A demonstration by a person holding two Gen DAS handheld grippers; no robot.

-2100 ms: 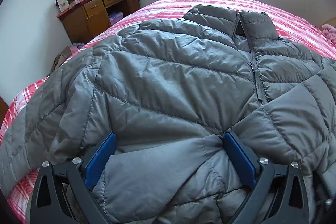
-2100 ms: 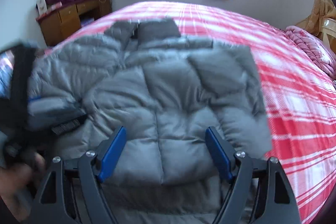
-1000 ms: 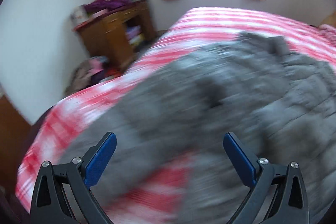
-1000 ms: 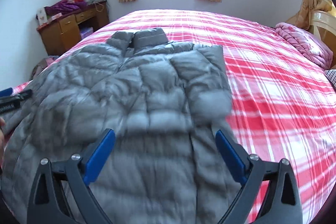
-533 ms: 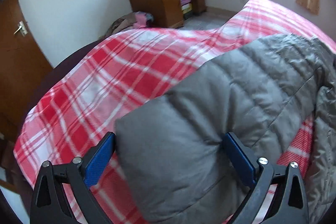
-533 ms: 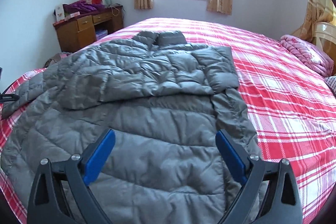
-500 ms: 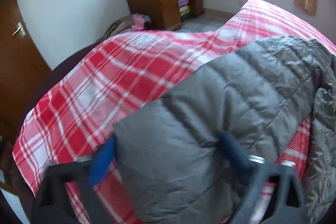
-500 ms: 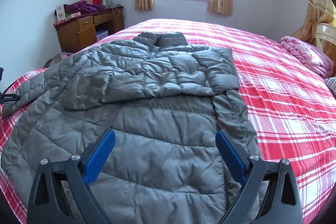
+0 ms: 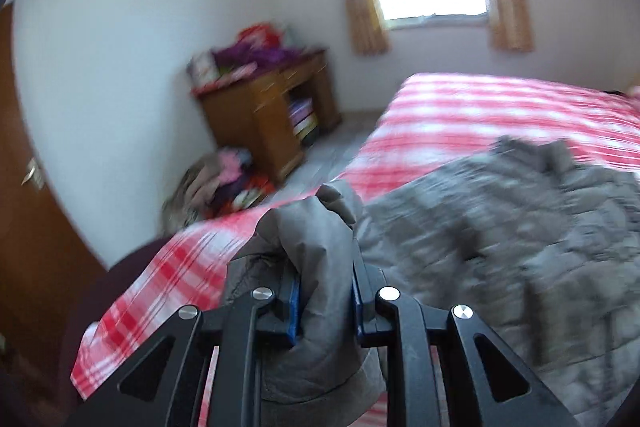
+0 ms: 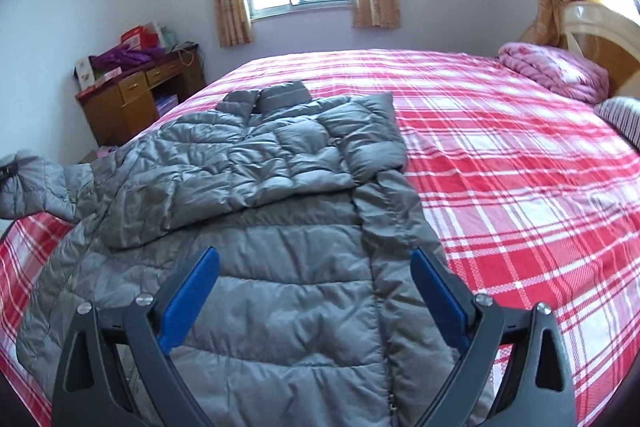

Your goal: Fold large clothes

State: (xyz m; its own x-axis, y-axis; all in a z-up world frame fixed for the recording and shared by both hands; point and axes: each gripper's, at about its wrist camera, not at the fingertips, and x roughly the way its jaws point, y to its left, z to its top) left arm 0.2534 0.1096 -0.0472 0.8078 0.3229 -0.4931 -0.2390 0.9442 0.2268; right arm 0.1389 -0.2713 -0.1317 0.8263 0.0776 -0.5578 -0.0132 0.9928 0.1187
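Observation:
A grey puffer jacket (image 10: 280, 227) lies front up on the red plaid bed (image 10: 500, 167), collar toward the window. One sleeve (image 10: 360, 143) is folded across its chest. My left gripper (image 9: 323, 301) is shut on the cuff of the other sleeve (image 9: 316, 247) and holds it raised at the bed's left edge; that sleeve also shows in the right wrist view (image 10: 36, 183). My right gripper (image 10: 314, 301) is open and empty above the jacket's lower hem.
A wooden desk (image 10: 140, 99) with clutter stands by the left wall, with a pile of clothes (image 9: 224, 183) on the floor beside it. A brown door (image 9: 24, 227) is at the far left. A pink quilt (image 10: 556, 71) and headboard (image 10: 600, 31) are at the right.
My left gripper has closed on the sleeve cuff and lifted it, swinging back toward the jacket. My right gripper has stayed open and pulled back slightly.

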